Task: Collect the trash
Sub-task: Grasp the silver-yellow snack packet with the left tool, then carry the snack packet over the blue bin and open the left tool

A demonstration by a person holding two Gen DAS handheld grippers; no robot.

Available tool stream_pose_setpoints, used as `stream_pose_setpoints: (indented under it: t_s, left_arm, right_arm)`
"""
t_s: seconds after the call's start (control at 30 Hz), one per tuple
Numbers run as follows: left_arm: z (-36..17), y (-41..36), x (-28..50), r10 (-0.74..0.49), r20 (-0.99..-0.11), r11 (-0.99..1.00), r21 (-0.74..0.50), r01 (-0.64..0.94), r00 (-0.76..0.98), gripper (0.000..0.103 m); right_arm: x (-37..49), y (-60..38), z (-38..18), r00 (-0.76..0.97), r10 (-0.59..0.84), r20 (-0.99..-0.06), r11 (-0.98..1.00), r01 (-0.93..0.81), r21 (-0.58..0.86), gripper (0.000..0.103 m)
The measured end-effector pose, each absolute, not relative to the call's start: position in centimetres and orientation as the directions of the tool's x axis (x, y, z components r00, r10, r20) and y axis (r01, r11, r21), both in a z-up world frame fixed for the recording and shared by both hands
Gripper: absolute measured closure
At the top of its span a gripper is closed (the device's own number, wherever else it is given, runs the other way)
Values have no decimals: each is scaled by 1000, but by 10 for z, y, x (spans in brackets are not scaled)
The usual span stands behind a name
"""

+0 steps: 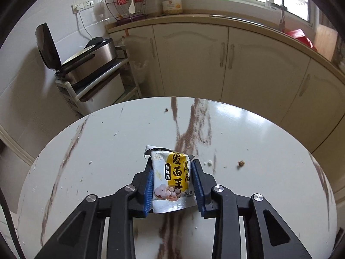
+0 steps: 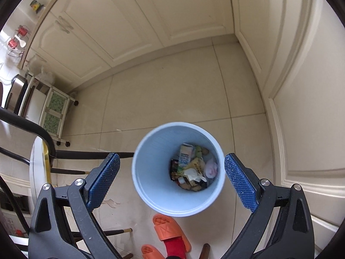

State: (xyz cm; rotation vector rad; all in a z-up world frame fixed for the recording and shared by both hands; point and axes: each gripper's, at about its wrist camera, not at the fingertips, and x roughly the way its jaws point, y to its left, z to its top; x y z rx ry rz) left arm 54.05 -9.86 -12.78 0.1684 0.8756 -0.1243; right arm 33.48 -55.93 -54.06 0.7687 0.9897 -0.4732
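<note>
In the left wrist view my left gripper (image 1: 172, 168) is shut on a white and yellow food packet (image 1: 171, 179) with Chinese print, held just above the round marble table (image 1: 97, 151). Its torn silver top sticks out past the blue pads (image 1: 148, 185). In the right wrist view my right gripper (image 2: 172, 164) is open and empty, high above a light blue trash bin (image 2: 151, 179) on the floor. The bin holds several wrappers and cartons (image 2: 192, 166).
Small crumbs (image 1: 241, 163) lie on the table right of the packet. Cream cabinets (image 1: 194, 60) and a rack with a rice cooker (image 1: 86, 60) stand behind. Near the bin are a dark chair (image 2: 54, 146), a person's orange slippers (image 2: 170, 231) and a wheeled cart (image 2: 54, 116).
</note>
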Motion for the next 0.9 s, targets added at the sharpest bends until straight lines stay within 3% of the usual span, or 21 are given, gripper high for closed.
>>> stream_pose_setpoints:
  t_s: [0.1,0.27,0.3,0.4,0.47,0.7,0.9]
  left_arm:
    - [-120,-114,507,-83,-756,970,88,226,649,82]
    - [-98,-170,427,-310,-723,916,-52,399,617,91]
    - [-94,-181,412,-360,-712,898,-89,431,603,102]
    - [-93,-223,376,-433,-705,845,-100,526,562,101]
    - [-97,-242,361,-439,-709,831,-87,549,552,102]
    - [-103,-226,365,-268,-742,912,9,409,614,103]
    - [-89,-208,346,-269,-732,925,-15,381,626,103]
  right_arm:
    - [321,-566,-559,473,-11,-881,638,682,358,6]
    - [299,-576,-603,440,34,-897,598,710,371,6]
    - [296,-577,-615,436,53,-899,587,715,381,6]
    - [293,-578,-649,426,110,-898,561,719,410,6]
    - [294,-577,-673,411,156,-898,539,727,426,8]
    - [299,-565,-710,381,207,-901,541,723,430,12]
    - [303,-565,-708,405,209,-890,546,707,450,12]
